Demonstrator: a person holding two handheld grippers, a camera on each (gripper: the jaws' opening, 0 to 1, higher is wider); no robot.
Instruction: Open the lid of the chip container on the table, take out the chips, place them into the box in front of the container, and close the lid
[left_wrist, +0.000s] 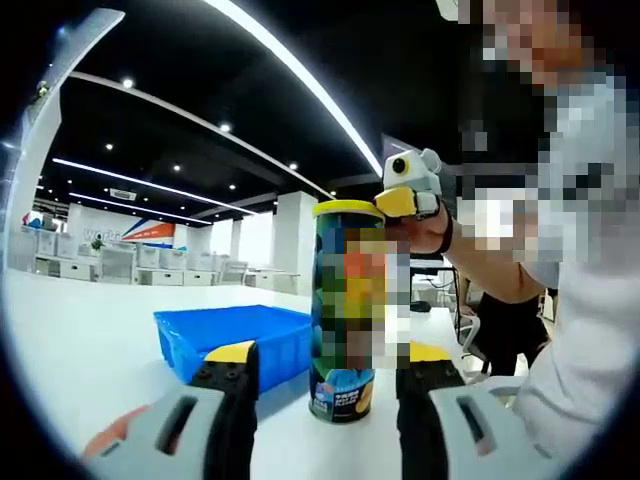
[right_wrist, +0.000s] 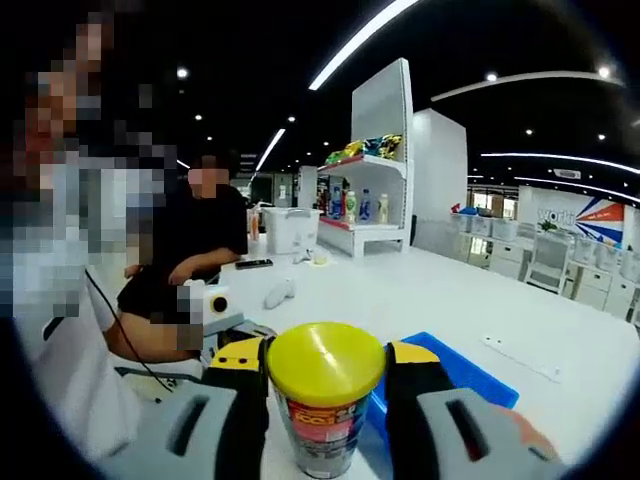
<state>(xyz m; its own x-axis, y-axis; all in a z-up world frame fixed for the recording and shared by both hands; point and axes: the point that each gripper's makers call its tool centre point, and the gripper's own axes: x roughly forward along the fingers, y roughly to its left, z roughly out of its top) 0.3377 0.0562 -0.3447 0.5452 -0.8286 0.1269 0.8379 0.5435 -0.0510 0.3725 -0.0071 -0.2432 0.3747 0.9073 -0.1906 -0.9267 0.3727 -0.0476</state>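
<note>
The chip can stands upright on the white table, its yellow lid on top. A blue box lies just left of it, touching or nearly so. My left gripper is open, with a jaw on each side of the can's lower part and gaps showing. My right gripper comes in from the right at the can's top. In the right gripper view the yellow lid sits between the jaws of my right gripper, which press against both its sides. The blue box lies behind the can.
A person in black sits at the table's far side. Behind stand a white bin and a shelf with bottles and packets. A small white object lies on the table. White desks line the background.
</note>
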